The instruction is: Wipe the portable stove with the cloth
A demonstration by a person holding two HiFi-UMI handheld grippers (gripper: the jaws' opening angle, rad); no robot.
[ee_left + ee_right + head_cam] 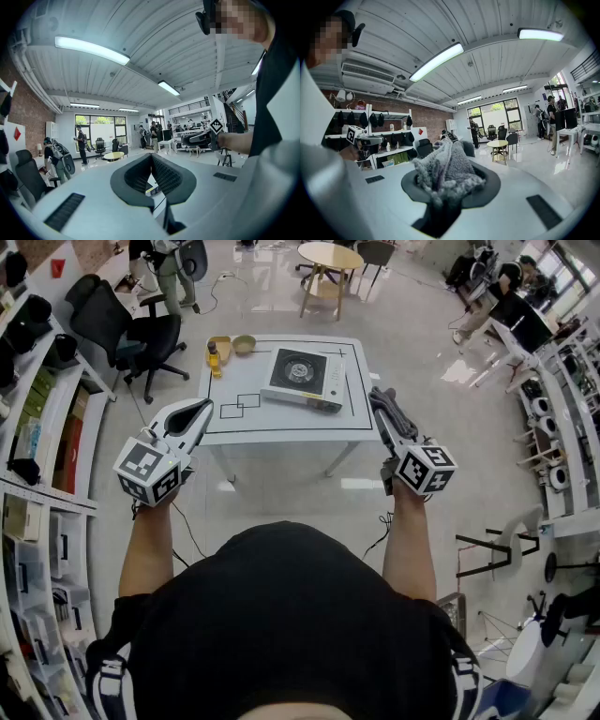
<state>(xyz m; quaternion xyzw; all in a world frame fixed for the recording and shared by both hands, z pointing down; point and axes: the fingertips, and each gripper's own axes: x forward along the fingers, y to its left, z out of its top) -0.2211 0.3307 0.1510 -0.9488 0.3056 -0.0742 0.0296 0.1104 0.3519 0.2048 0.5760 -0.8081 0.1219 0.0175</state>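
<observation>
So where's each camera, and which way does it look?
Head view: on the person's head, looking steeply down at the table and portable stove; forearms, left gripper, right gripper show.
Left gripper view: on that gripper, looking along its shut, empty jaws across the room.
Right gripper view: on that gripper, looking along jaws shut on the cloth.
Shared: each gripper view shows the other gripper and the person.

The person wears a black short-sleeved shirt (281, 615) with white markings at the sleeve hems. Ahead of the shirt, the left gripper (204, 411) and right gripper (380, 401) have smooth white shells, dark grey pads (164, 176), and each a black-and-white marker cube (148, 472).
</observation>
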